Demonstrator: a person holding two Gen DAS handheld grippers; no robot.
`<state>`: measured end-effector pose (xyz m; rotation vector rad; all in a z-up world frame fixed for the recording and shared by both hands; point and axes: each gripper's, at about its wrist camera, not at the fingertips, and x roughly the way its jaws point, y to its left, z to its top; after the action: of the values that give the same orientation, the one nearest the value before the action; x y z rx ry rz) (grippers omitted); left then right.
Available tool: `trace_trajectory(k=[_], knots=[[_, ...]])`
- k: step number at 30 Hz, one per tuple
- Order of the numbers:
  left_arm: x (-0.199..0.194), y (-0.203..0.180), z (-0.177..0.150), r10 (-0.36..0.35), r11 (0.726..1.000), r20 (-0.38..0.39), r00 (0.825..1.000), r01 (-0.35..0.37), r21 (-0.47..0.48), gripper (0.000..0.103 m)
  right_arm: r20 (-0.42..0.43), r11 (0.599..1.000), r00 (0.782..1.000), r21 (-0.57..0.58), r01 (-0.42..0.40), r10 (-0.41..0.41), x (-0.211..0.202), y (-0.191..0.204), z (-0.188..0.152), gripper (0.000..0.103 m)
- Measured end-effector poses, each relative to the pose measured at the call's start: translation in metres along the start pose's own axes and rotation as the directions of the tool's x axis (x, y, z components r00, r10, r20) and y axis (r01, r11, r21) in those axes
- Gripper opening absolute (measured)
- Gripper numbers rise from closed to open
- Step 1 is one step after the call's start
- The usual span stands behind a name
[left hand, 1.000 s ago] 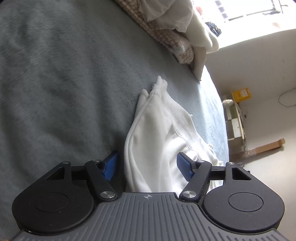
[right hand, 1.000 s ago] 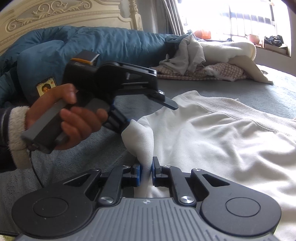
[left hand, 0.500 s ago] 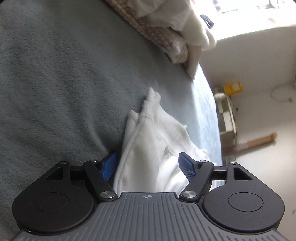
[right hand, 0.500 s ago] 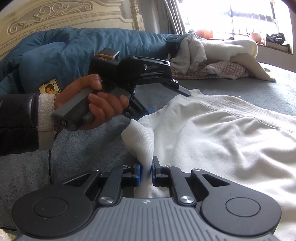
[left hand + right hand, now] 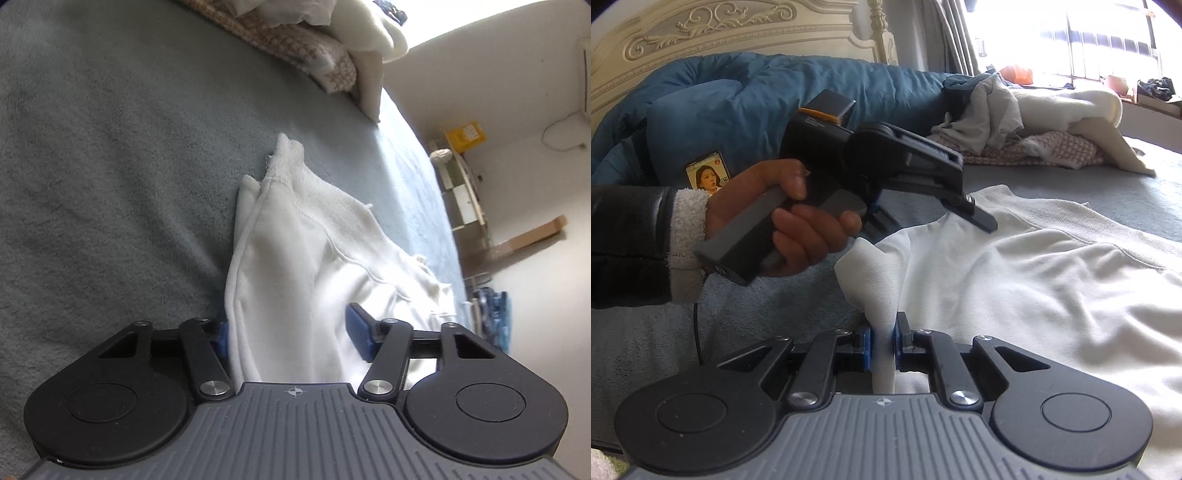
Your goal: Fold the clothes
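Your left gripper is closing around the white top on the bed, not pinching yet. Only the right view shows your hand; right gripper is clamped on a fold.

White sweatshirt, grey-blue bedspread, teal duvet, checked cloth

Blue duvet — phone beside it

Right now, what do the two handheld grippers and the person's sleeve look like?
Both the left gripper and the right gripper have ribbed grey bodies, black linkages and blue pads. A black cable hangs below the left hand, worn with a black sleeve and fuzzy white cuff.
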<state>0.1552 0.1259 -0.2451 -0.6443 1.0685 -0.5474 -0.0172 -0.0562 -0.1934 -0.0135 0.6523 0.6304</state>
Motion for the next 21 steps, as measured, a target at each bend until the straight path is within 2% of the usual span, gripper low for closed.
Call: trace_trajectory(k=[4,5,10,12,16,21], knots=[[-0.003,-0.003,-0.001,0.063,0.997,0.016,0.998,-0.064,0.039,0.031,0.0,1.0,1.0,0.022,-0.005,0.005,0.0,-0.003,0.0,0.011],[-0.004,-0.001,-0.001,0.064,0.998,0.019,0.998,-0.064,0.029,0.029,-0.001,1.0,1.0,0.023,-0.006,0.006,0.0,-0.003,0.0,0.011],[-0.003,0.015,0.0,0.0,0.998,0.031,1.0,0.002,-0.066,0.028,-0.005,1.0,1.0,0.023,-0.009,0.009,0.001,-0.003,0.0,0.011],[-0.002,0.022,0.001,-0.031,0.993,0.038,0.999,0.035,-0.109,0.031,-0.005,1.0,1.0,0.029,-0.012,0.012,0.001,-0.004,0.0,0.011],[0.001,0.042,0.009,-0.114,0.958,0.037,0.993,0.12,-0.259,0.034,-0.01,0.999,1.0,0.032,-0.019,0.02,0.003,-0.004,-0.001,0.011],[0.007,0.036,0.015,-0.102,0.969,0.026,0.994,0.105,-0.225,0.034,-0.016,0.999,1.0,0.038,-0.022,0.022,0.003,-0.004,-0.002,0.011]])
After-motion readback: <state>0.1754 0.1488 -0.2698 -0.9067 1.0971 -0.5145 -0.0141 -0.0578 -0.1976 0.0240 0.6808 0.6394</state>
